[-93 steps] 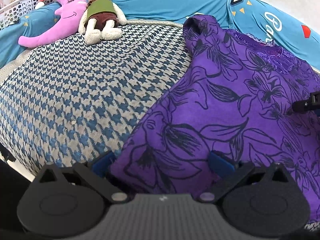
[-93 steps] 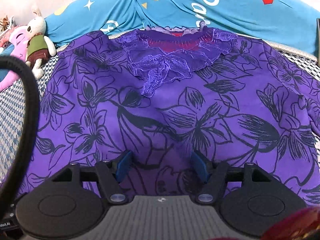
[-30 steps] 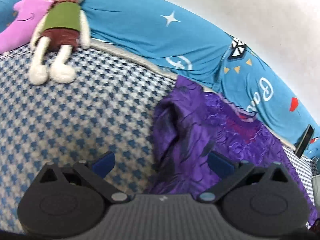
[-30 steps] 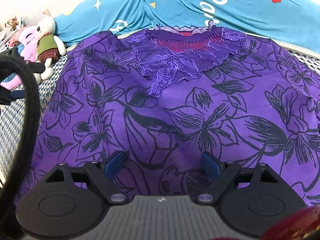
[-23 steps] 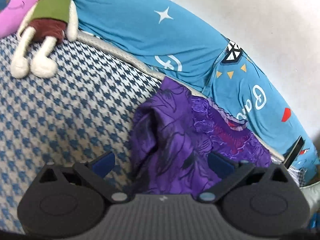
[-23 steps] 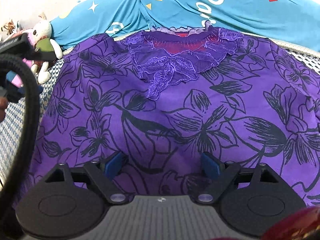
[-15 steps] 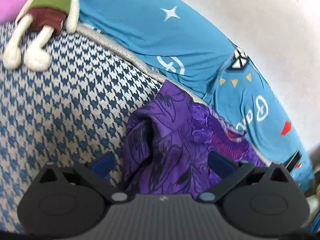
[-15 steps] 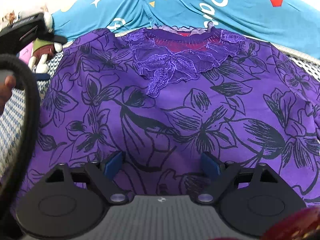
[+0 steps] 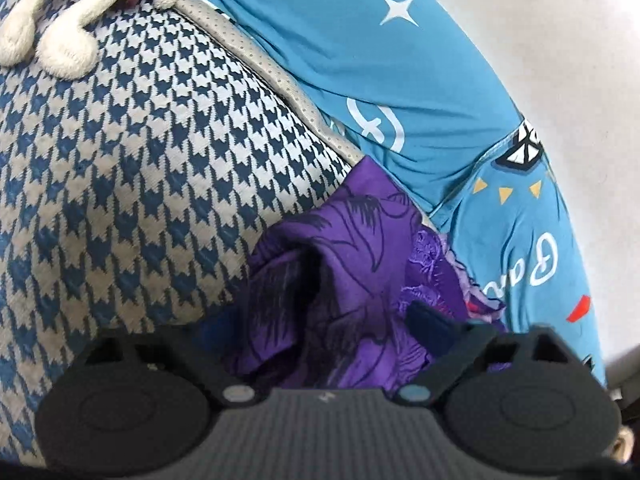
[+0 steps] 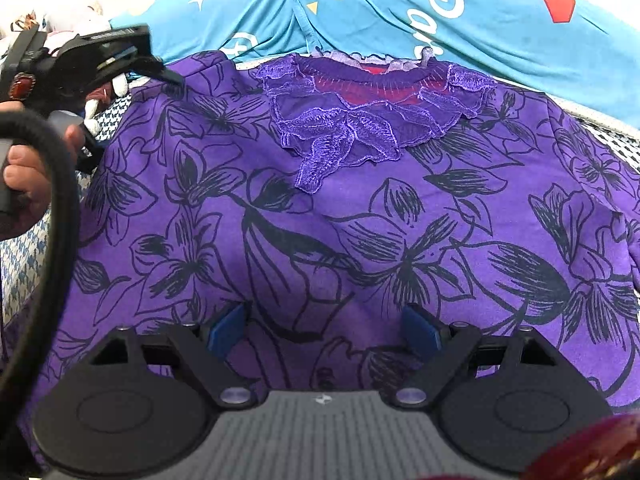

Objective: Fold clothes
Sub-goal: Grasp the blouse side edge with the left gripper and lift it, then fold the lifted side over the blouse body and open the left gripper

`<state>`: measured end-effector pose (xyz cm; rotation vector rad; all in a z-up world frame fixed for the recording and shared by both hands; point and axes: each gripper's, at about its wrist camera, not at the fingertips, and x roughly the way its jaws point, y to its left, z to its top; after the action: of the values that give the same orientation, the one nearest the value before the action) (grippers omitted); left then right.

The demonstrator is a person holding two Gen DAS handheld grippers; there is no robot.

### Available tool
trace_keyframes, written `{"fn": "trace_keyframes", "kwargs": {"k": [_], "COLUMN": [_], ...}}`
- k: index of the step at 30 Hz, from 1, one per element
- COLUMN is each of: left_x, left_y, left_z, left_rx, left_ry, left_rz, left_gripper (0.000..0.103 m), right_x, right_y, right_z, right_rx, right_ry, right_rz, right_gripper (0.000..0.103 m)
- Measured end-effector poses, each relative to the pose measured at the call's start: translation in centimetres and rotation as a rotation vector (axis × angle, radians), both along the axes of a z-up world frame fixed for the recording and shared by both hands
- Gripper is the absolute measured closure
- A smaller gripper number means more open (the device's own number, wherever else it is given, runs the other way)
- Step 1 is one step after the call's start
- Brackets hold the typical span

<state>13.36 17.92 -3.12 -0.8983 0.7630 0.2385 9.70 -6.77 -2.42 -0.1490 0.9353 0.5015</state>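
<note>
Purple floral-print blouse [image 10: 360, 220] lies spread flat, lace collar [image 10: 360, 124] toward the blue pillows [image 10: 460, 12], on the houndstooth bed cover [image 9: 120, 160]. Left gripper [image 9: 320, 328]: jaws wide apart, straddling the bunched shoulder sleeve [image 9: 320, 264] at the blouse's left edge; contact with the fabric cannot be determined. Plush toy legs [image 9: 64, 44] rest at the far left. Right gripper [image 10: 324, 328]: jaws wide apart over the blouse's lower middle, gripping nothing.

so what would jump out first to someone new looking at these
The purple blouse with black flower outlines fills the right wrist view, spread flat with its lace collar at the top. In the left wrist view its bunched sleeve lies on the blue-and-white houndstooth cover.
</note>
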Motion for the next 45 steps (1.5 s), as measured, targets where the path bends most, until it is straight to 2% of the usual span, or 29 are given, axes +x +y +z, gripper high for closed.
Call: {"fn": "trace_keyframes", "kwargs": {"k": [1,3,6,10,12,18,20,24,31,34,36,39,45], "left_x": [0.0,0.2,0.4,0.8,1.0,1.1,0.9,0.1,-0.5,-0.7,-0.6,-0.6,-0.7], "left_y": [-0.2,-0.8,-2.1,-5.5,-7.4,-12.8,-14.1,-15.2,-15.0,-14.7,-13.7,-12.8,-11.0], "left_z": [0.0,0.3,1.3,2.9,3.5,3.3,3.2,3.2,3.3,4.0,4.4,4.3,4.0], "left_rx": [0.017,0.049,0.132,0.291,0.337,0.365,0.362,0.321,0.161,0.16,0.16,0.166,0.176], "left_ry": [0.0,-0.017,-0.046,-0.106,-0.145,-0.208,-0.221,-0.243,-0.273,-0.291,-0.293,-0.267,-0.208], "left_rz": [0.003,-0.006,-0.032,-0.128,-0.202,-0.42,-0.484,-0.561,-0.632,-0.616,-0.571,-0.526,-0.441], "left_gripper": [0.032,0.051,0.06,0.063,0.063,0.063,0.062,0.052,0.049,0.048,0.044,0.037,0.035], "right_x": [0.0,0.0,0.0,0.0,0.2,0.7,0.9,0.9,0.9,0.8,0.9,0.8,0.9], "right_y": [-0.1,-0.1,-0.1,-0.3,-0.5,-1.5,-1.7,-1.8,-1.8,-1.8,-1.9,-1.9,-2.0], "right_z": [0.0,0.0,0.0,0.1,0.2,0.3,0.3,0.4,0.4,0.4,0.4,0.5,0.6], "right_rx": [0.003,0.007,0.011,0.013,0.016,0.031,0.037,0.033,0.03,0.03,0.03,0.028,0.026], "right_ry": [0.001,0.002,0.002,0.002,0.004,0.008,0.012,0.008,0.005,0.003,0.004,0.004,0.0], "right_rz": [-0.001,-0.004,-0.007,-0.018,-0.033,-0.089,-0.103,-0.112,-0.12,-0.123,-0.126,-0.126,-0.123], "right_gripper": [0.017,0.017,0.017,0.017,0.017,0.017,0.017,0.017,0.017,0.017,0.017,0.017,0.017]}}
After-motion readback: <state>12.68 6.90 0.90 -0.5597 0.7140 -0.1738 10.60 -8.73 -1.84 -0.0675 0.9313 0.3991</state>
